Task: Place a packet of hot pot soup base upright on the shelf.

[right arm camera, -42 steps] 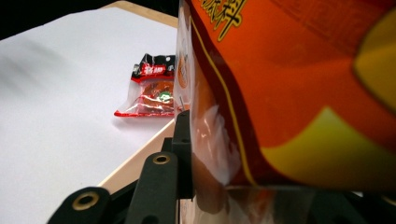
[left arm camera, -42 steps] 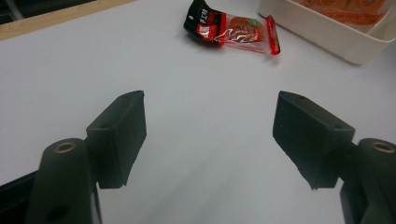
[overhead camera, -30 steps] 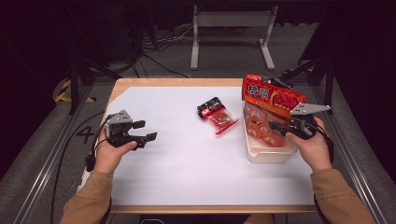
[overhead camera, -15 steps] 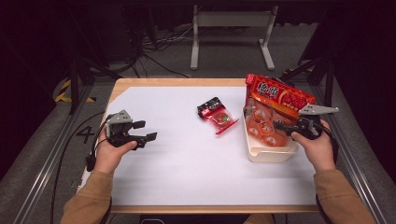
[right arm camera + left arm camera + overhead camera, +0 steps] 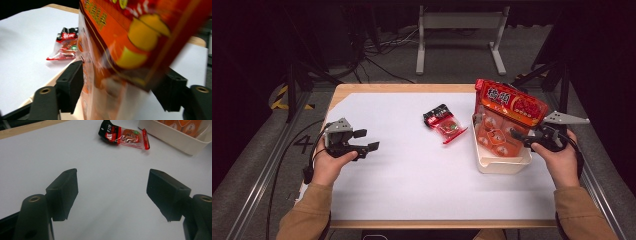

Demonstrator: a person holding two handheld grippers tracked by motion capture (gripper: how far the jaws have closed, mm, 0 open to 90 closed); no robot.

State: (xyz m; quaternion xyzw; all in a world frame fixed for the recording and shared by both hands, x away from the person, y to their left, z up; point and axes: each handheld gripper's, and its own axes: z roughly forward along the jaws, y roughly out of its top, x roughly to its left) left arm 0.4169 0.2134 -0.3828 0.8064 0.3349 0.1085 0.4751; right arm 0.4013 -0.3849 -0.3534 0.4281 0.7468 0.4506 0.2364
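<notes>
right gripper (image 5: 526, 138) at the right side of the white tub (image 5: 502, 165): jaws have just been opening and now stand wide, one on each side of the big orange-red snack bag (image 5: 507, 115), pads not pressing on it. so released, w/ the bag still between the jaws. in my right gripper view the bag (image 5: 130, 45) is blurred; it leans across the frame, its lower part hanging down between the two black jaws. bag stands tilted in the tub, top edge leaning toward the far side of the worktop (image 5: 412, 175), printed face up toward the high cam.

small red-and-black snack packet (image 5: 444, 122) lies flat on the white worktop sheet, just left of the tub, apart from it. same packet in my left gripper view (image 5: 123, 136), w/ the tub's near wall (image 5: 175, 138) to its right; in my right gripper view it lies (image 5: 65, 46) beyond the left jaw.

left gripper (image 5: 364, 140) sits low near the worktop's left edge in my left hand (image 5: 329, 162), jaws spread wide, nothing between them but bare white sheet; well apart from packet and tub. right hand (image 5: 559, 160) wraps the right gripper's body at the worktop's right edge.
</notes>
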